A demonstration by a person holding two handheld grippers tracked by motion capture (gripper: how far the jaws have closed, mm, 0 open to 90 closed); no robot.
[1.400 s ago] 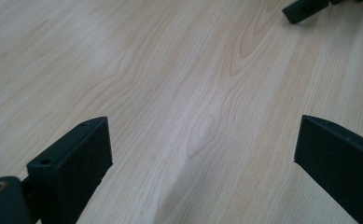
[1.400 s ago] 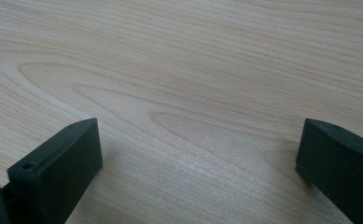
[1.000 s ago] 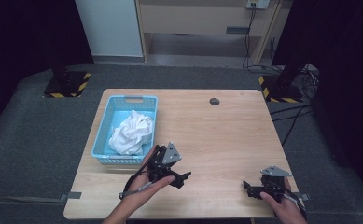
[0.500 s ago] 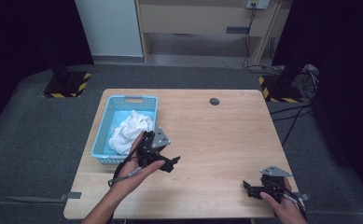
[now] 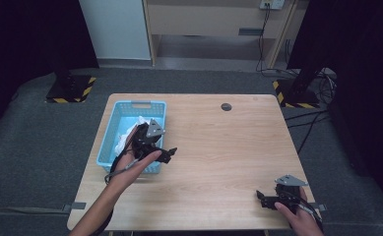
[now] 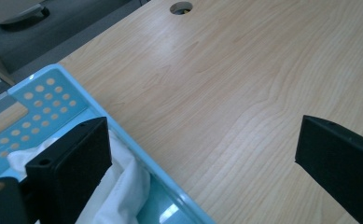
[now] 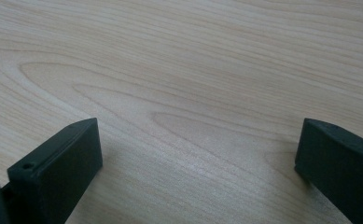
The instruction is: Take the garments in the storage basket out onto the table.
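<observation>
At the left of the wooden table (image 5: 228,147) a light blue perforated basket (image 5: 111,142) sits with its long side running near to far, and a white cloth (image 5: 130,133) lies bunched inside it. The left gripper (image 5: 165,153) hovers over the basket's right rim, the person's left hand (image 5: 135,164) reaching in from the near edge. In the left gripper view its jaws stand wide apart with nothing between them: one jaw hangs above the cloth (image 6: 123,186) inside the basket (image 6: 39,98), the other over bare wood to the right of the rim, so the basket wall lies between the two. The cloth is not gripped.

Toward the far side of the table, right of centre, a small round cable hole (image 5: 226,106) is set in the wood; it shows again at the top of the left gripper view (image 6: 181,7). The middle of the table is bare wood.

At the near right corner the right gripper (image 5: 262,197) rests low by the table edge, held in the right hand (image 5: 297,216). Its own view shows both jaws spread wide over plain wood grain, holding nothing.

No brand, label or writing can be read on anything
</observation>
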